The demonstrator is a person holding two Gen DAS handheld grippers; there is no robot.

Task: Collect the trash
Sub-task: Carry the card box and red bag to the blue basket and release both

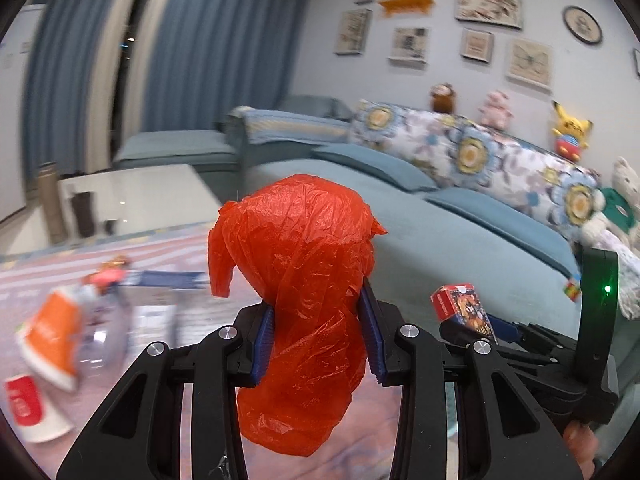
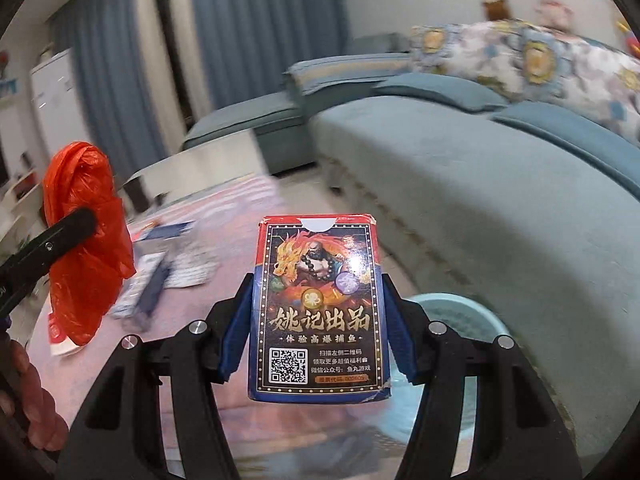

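Observation:
A crumpled red plastic bag (image 1: 296,248) stands up between the blue pads of my left gripper (image 1: 318,320), which is shut on it. In the right wrist view the same bag (image 2: 88,248) hangs at the far left with the left gripper's black finger (image 2: 60,232) across it. My right gripper (image 2: 318,300) is shut on a red-and-blue playing-card box (image 2: 318,308), held upright by its sides. From the left wrist view that box (image 1: 460,304) and the right gripper (image 1: 472,328) show at the right. A light blue bin (image 2: 460,320) sits low behind the card box.
Loose litter lies on the pink striped rug: an orange-and-white cup (image 1: 52,336), a red-and-white cup (image 1: 28,408), a clear bottle (image 1: 100,336) and blue packets (image 1: 168,280). A teal sofa (image 1: 440,232) fills the right side. A pale coffee table (image 1: 140,192) stands behind.

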